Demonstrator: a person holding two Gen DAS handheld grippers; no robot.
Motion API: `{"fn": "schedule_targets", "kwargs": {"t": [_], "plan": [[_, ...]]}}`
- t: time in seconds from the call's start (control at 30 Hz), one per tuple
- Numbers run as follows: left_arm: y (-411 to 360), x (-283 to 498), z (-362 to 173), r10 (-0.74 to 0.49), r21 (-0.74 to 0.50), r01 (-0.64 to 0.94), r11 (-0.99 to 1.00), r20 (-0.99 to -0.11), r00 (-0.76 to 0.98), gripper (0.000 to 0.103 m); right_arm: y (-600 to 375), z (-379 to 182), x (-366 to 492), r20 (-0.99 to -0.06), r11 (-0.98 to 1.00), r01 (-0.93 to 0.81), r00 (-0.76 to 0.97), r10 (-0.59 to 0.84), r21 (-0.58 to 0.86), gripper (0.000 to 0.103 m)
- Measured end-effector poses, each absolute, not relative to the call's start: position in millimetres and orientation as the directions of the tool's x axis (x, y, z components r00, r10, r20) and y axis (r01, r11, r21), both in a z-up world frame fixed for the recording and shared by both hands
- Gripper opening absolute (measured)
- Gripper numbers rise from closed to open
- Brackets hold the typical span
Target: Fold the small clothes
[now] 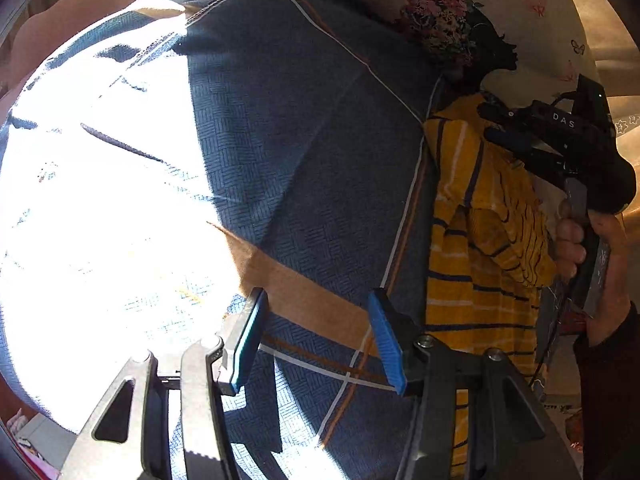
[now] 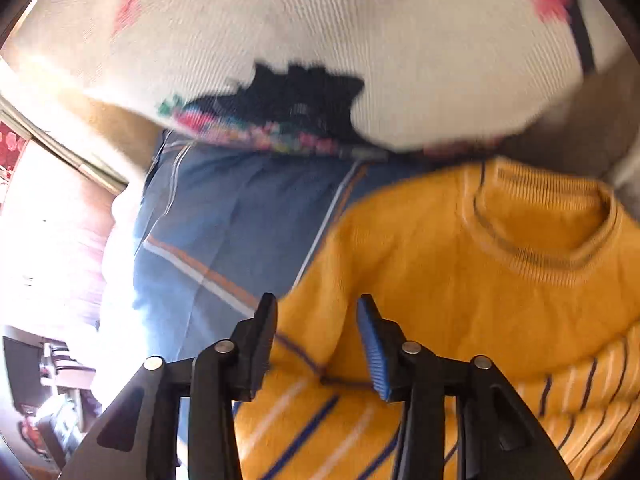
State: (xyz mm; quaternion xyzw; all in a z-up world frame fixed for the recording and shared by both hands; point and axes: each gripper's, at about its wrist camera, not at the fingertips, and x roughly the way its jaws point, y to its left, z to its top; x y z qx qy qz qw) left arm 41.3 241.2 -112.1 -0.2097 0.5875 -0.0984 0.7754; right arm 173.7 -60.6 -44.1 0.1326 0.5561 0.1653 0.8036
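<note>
A yellow sweater (image 2: 420, 280) with dark blue and white stripes lies on a blue woven cloth (image 1: 312, 152); its ribbed collar (image 2: 560, 240) points away from me. My right gripper (image 2: 316, 320) hovers over the sweater's shoulder, its jaws apart, and the blue pads (image 2: 374, 348) press on nothing. In the left wrist view the sweater (image 1: 472, 272) lies bunched at the right, with the right gripper (image 1: 496, 124) above its far end, held by a hand (image 1: 572, 240). My left gripper (image 1: 320, 340) stands open over the blue cloth's tan band (image 1: 304, 292), to the left of the sweater.
A white cloth with a flower print (image 2: 360, 40) lies beyond the sweater, also in the left wrist view as the flowered cloth (image 1: 448, 20). Strong sunlight washes out the blue cloth's left part (image 1: 100, 220). Furniture and a floor show at the far left (image 2: 48, 380).
</note>
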Motion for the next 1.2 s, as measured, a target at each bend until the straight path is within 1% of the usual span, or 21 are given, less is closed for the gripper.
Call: {"fn": "schedule_targets", "kwargs": {"t": [0.07, 0.1, 0.13, 0.17, 0.23, 0.37, 0.4, 0.43, 0.5, 0.53, 0.57, 0.6, 0.63, 0.67, 0.73, 0.8, 0.93, 1.0, 1.1, 1.13, 1.2], "plan": [[240, 40, -112, -0.397, -0.438, -0.089, 0.894, -0.870, 0.293, 0.051, -57, -58, 170, -0.855, 0.894, -0.109, 0.264, 0.447, 0.434, 0.050], [238, 41, -111, -0.397, -0.437, -0.085, 0.895, -0.870, 0.292, 0.051, -52, -64, 173, -0.861, 0.894, -0.116, 0.240, 0.449, 0.434, 0.047], [236, 40, -110, -0.397, -0.436, -0.081, 0.896, -0.870, 0.291, 0.051, -42, -69, 177, -0.865, 0.892, -0.137, 0.220, 0.451, 0.431, 0.029], [233, 40, -109, -0.396, -0.433, -0.075, 0.898, -0.871, 0.290, 0.051, -32, -75, 180, -0.865, 0.885, -0.151, 0.195, 0.463, 0.440, 0.016], [229, 36, -107, -0.391, -0.424, -0.062, 0.904, -0.875, 0.287, 0.051, -16, -77, 196, -0.861, 0.881, -0.160, 0.191, 0.471, 0.446, 0.016], [221, 30, -101, -0.383, -0.414, -0.050, 0.909, -0.877, 0.290, 0.051, 9, -74, 220, -0.845, 0.882, -0.162, 0.252, 0.471, 0.443, 0.016], [220, 28, -100, -0.383, -0.413, -0.049, 0.909, -0.876, 0.293, 0.051, 7, -79, 228, -0.845, 0.886, -0.152, 0.265, 0.464, 0.438, 0.016], [219, 28, -98, -0.382, -0.413, -0.048, 0.910, -0.876, 0.296, 0.051, 7, -82, 232, -0.846, 0.890, -0.145, 0.274, 0.457, 0.433, 0.018], [218, 26, -95, -0.380, -0.411, -0.046, 0.910, -0.874, 0.302, 0.051, 9, -88, 236, -0.862, 0.902, -0.153, 0.266, 0.431, 0.404, 0.019], [217, 27, -92, -0.383, -0.414, -0.044, 0.909, -0.872, 0.306, 0.051, 6, -83, 237, -0.860, 0.902, -0.170, 0.274, 0.430, 0.397, 0.021], [217, 27, -91, -0.386, -0.419, -0.041, 0.907, -0.868, 0.311, 0.051, 4, -76, 234, -0.864, 0.909, -0.181, 0.288, 0.413, 0.375, 0.028], [217, 28, -88, -0.390, -0.422, -0.038, 0.906, -0.865, 0.316, 0.051, 1, -66, 226, -0.859, 0.912, -0.193, 0.313, 0.406, 0.361, 0.033], [217, 27, -87, -0.393, -0.425, -0.035, 0.905, -0.863, 0.317, 0.051, -3, -55, 220, -0.847, 0.911, -0.202, 0.338, 0.410, 0.360, 0.042], [217, 28, -86, -0.398, -0.429, -0.033, 0.903, -0.861, 0.316, 0.051, -11, -44, 207, -0.833, 0.909, -0.204, 0.365, 0.415, 0.363, 0.050], [214, 30, -87, -0.407, -0.436, -0.028, 0.899, -0.859, 0.312, 0.051, -32, -26, 177, -0.819, 0.904, -0.191, 0.383, 0.427, 0.382, 0.051], [203, 33, -87, -0.412, -0.441, -0.024, 0.897, -0.857, 0.309, 0.051, -51, -18, 143, -0.800, 0.881, -0.184, 0.368, 0.473, 0.436, 0.051], [205, 41, -91, -0.418, -0.447, -0.033, 0.894, -0.857, 0.301, 0.051, -54, -24, 75, -0.759, 0.818, -0.208, 0.305, 0.575, 0.536, 0.051], [206, 41, -92, -0.413, -0.444, -0.042, 0.895, -0.861, 0.297, 0.051, -40, -37, 54, -0.784, 0.832, -0.229, 0.281, 0.553, 0.505, 0.051], [211, 46, -93, -0.396, -0.429, -0.053, 0.902, -0.870, 0.295, 0.051, -17, -62, 54, -0.825, 0.860, -0.247, 0.257, 0.503, 0.447, 0.051], [213, 46, -93, -0.389, -0.423, -0.057, 0.904, -0.872, 0.296, 0.051, -11, -70, 61, -0.838, 0.873, -0.241, 0.260, 0.480, 0.425, 0.051], [219, 45, -89, -0.378, -0.415, -0.065, 0.907, -0.874, 0.307, 0.051, -3, -81, 74, -0.859, 0.913, -0.227, 0.322, 0.398, 0.337, 0.051]]}}
